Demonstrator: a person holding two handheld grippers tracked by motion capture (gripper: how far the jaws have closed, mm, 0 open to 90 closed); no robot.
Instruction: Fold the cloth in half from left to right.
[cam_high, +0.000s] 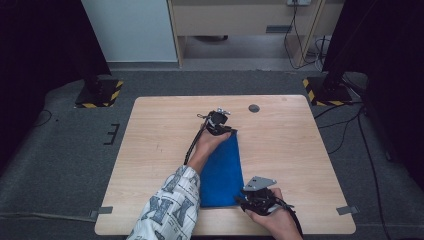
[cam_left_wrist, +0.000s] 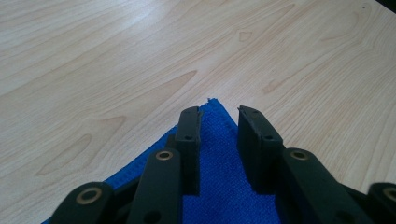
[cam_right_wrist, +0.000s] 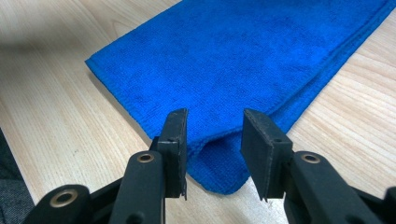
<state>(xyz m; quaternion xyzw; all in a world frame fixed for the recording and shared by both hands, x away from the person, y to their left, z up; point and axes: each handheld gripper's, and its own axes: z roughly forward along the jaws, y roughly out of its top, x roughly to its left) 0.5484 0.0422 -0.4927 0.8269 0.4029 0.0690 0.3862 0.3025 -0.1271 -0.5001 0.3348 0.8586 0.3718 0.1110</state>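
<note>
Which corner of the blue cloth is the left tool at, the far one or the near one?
The far corner: the left tool straddles the tip of the blue cloth pointing away from the person; the right tool takes the near corner.

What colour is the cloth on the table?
The cloth is solid blue, clearest in the right gripper view.

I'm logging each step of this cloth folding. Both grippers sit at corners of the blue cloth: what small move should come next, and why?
Probably close both grippers. The left gripper stands open over the far corner of the blue cloth, and the right gripper is open astride the near corner, where the folded layers sit between its jaws. Neither has pinched the cloth yet, so gripping likely comes before any lift.
</note>
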